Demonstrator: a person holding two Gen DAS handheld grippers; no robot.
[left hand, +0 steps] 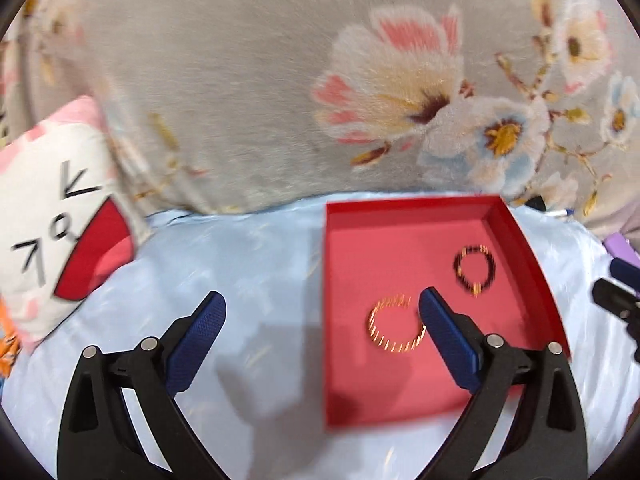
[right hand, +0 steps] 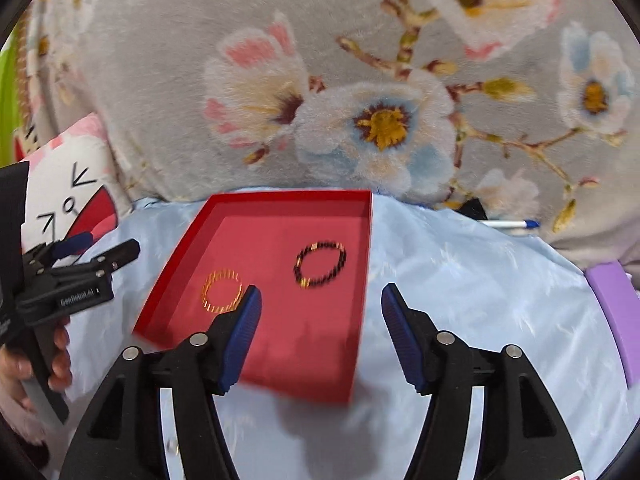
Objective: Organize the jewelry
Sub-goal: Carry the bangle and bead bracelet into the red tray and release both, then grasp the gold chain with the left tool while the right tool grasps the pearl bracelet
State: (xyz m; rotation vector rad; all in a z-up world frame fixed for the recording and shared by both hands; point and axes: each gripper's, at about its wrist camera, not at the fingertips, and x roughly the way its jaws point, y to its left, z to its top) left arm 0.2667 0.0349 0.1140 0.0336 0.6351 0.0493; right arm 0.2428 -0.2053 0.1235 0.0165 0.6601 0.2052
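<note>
Nearest me, the left gripper (left hand: 322, 308) is hanging with its jaws spread wide and nothing between them, its right finger reaching over the near part of the red tray (left hand: 516, 236) while its left finger is hovering over the blue cloth (left hand: 248, 264) to the tray's left. The right gripper (right hand: 320, 300) is likewise standing open and empty, straddling the tray's right wall, one finger inside, one outside over the cloth. Both bracelets are lying flat in the tray: the gold bracelet (left hand: 396, 326) at the near left of the tray floor, just beside the left gripper's inner finger, and the dark beaded bracelet (left hand: 475, 270) farther in, toward the tray's right wall. Being loops, neither is showing a long axis. I judge the left gripper nearer the gold one, the right nearer the beaded one. Beyond the tray a floral blanket (left hand: 248, 92) is rising, with a cartoon pillow (left hand: 52, 200) off to the tray's far left.
</note>
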